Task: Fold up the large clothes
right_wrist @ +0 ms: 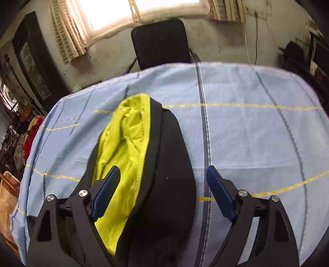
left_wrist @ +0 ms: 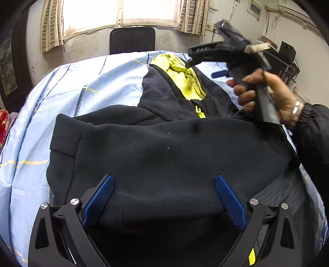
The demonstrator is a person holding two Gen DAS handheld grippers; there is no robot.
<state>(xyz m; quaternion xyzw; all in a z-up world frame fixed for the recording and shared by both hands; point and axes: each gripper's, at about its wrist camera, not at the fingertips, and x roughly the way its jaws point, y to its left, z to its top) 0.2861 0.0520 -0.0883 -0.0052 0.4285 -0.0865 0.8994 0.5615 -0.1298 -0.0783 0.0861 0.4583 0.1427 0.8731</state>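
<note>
Between the jaws of the left gripper (left_wrist: 164, 202) lies the folded lower part of the black hooded jacket (left_wrist: 164, 152), a thick, matte, fleece-like cloth with small pale specks of lint. These jaws stand wide apart, each with a blue ribbed pad, and they hold nothing. Beyond them the jacket runs up to its hood (left_wrist: 178, 76), where a smooth yellow-green lining and a zipper of the same colour show. To the right of the jaws, a striped grey cloth (left_wrist: 287, 191) comes out from under the jacket.

The jacket rests on a light blue bedsheet (left_wrist: 61, 98) with a fine dotted weave, dark stripes and thin yellow lines. Further ahead and to the right, the right hand (left_wrist: 267, 94) holds the right gripper (right_wrist: 163, 191) above the hood; it is blurred in the left wrist view.

In the right wrist view the jaws are also wide and hold nothing. The hood (right_wrist: 144, 164) lies between them, its crumpled lining (right_wrist: 125, 147) close to the left pad, the rounded black outer side toward the right pad. Beyond the far edge of the sheet a black chair back (right_wrist: 160, 43) stands before a bright window (right_wrist: 131, 12) with checked curtains.
</note>
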